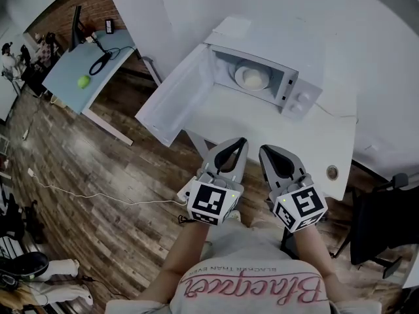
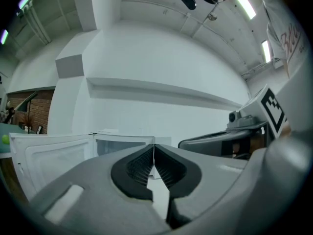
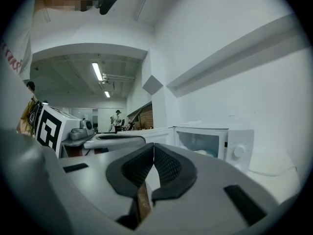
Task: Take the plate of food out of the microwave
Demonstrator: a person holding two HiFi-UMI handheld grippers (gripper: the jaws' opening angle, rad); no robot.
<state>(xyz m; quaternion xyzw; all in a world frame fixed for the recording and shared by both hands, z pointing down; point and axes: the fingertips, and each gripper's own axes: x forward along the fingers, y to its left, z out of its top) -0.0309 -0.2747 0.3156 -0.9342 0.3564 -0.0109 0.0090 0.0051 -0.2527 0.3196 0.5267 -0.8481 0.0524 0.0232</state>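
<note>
A white microwave [image 1: 288, 87] stands on a white table [image 1: 236, 120] with its door [image 1: 177, 100] swung wide open to the left. Inside it sits a white plate [image 1: 252, 77] with a pale round of food. In the right gripper view the microwave [image 3: 230, 148] shows ahead at the right, with the plate [image 3: 203, 152] just visible in its cavity. My left gripper [image 1: 241, 142] and right gripper [image 1: 264, 150] are side by side at the table's near edge, short of the microwave. Both point toward it and are shut and empty. The left gripper [image 2: 154, 148] faces the open door [image 2: 54, 155].
A light desk [image 1: 85, 67] with a green ball [image 1: 83, 82] and cables stands at the far left on the wooden floor. A black chair [image 1: 383, 224] is at the right. A round cable grommet [image 1: 332, 172] sits in the table's near right corner.
</note>
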